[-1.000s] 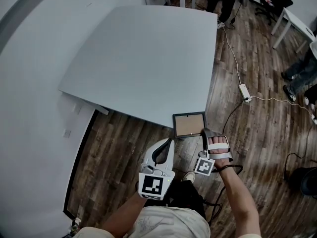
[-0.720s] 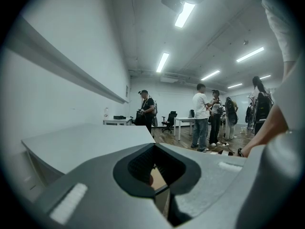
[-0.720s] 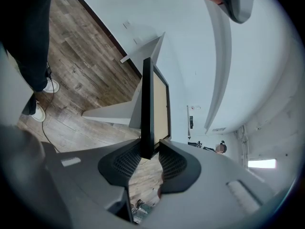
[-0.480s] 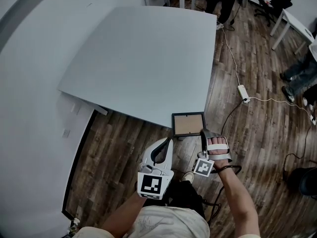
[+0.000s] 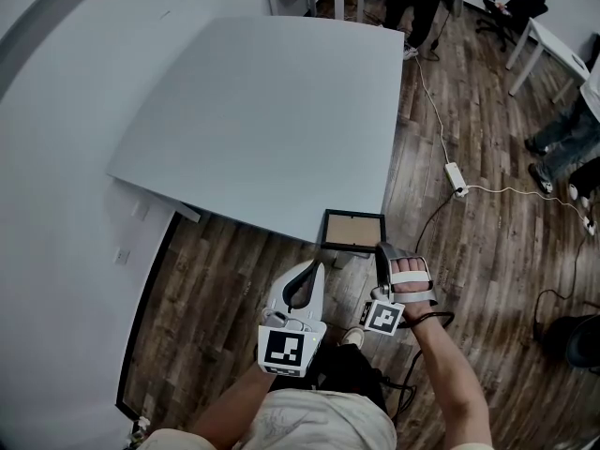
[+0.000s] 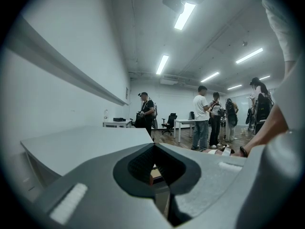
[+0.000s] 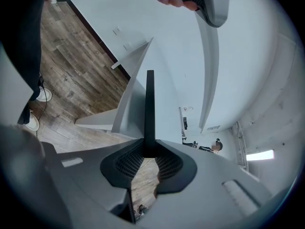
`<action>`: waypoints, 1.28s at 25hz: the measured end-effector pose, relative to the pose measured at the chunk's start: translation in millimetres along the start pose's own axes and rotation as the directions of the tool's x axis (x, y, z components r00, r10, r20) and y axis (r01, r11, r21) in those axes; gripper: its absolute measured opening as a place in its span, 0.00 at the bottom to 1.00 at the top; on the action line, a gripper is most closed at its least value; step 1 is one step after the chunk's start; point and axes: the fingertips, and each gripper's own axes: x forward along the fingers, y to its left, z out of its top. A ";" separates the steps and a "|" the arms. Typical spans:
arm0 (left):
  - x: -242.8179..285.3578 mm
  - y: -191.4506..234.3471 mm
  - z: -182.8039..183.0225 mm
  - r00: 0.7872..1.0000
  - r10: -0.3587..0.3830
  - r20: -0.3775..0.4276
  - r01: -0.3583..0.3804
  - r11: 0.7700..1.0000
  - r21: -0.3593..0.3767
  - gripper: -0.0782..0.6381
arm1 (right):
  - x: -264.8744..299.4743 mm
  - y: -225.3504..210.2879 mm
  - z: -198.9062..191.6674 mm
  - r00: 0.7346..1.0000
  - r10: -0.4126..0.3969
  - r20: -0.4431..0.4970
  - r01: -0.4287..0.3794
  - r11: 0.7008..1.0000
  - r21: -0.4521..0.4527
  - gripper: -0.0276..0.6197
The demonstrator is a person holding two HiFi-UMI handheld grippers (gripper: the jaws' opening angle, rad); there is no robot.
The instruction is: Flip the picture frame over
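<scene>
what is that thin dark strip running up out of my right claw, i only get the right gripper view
observer: a picture frame seen edge-on; the head view shows a dark border round a brown panel that faces up.
operator: where is it
observer: at the near right corner of the grey table.
operator: left claw on it too
observer: no, the left claw is shut on nothing, apart from the frame on its near left.

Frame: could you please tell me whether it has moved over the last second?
Yes, slightly: the frame has shifted forward, a little farther over the table's near corner.
</scene>
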 end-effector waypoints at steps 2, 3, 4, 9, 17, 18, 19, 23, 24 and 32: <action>0.4 -1.1 1.6 1.000 0.001 0.003 -0.001 1.000 -0.002 0.11 | -2.5 -5.7 0.4 1.000 -0.014 0.010 0.014 1.000 0.002 0.18; 0.3 -1.0 2.4 1.000 0.002 0.003 -0.002 1.000 -0.002 0.11 | -3.3 -6.8 0.0 1.000 -0.015 0.011 0.015 1.000 0.005 0.18; 0.1 -0.4 3.2 1.000 0.002 0.004 -0.002 1.000 -0.002 0.11 | -3.6 -6.6 -0.4 1.000 -0.012 0.010 0.012 1.000 0.014 0.18; 1.3 1.0 4.5 1.000 0.004 0.005 -0.004 1.000 0.000 0.11 | -5.1 -14.5 -2.1 1.000 -0.020 0.001 0.020 0.997 0.069 0.18; 3.4 5.0 11.0 1.000 0.008 0.021 -0.008 1.000 -0.009 0.11 | -12.9 -53.2 10.7 0.999 -0.047 0.026 0.039 0.967 0.252 0.19; 3.6 5.2 12.3 1.000 0.008 0.023 -0.008 1.000 -0.009 0.11 | -13.5 -58.7 11.9 0.998 -0.048 0.028 0.038 0.959 0.279 0.19; 3.5 5.4 13.3 1.000 0.008 0.024 -0.008 1.000 -0.009 0.11 | -14.2 -64.2 13.4 0.998 -0.050 0.030 0.039 0.952 0.305 0.19; 2.3 6.8 16.1 0.999 0.011 0.032 -0.010 1.000 -0.008 0.11 | -18.9 -84.7 20.7 0.997 -0.050 0.052 0.023 0.903 0.429 0.19; 2.1 7.6 16.8 0.999 0.013 0.035 -0.013 1.000 -0.009 0.11 | -20.1 -90.2 22.8 0.997 -0.049 0.062 0.014 0.883 0.468 0.19; 0.1 18.2 22.3 0.998 0.041 0.052 -0.040 0.999 -0.021 0.11 | -23.3 -121.9 36.6 0.984 -0.019 0.177 -0.119 0.668 0.734 0.19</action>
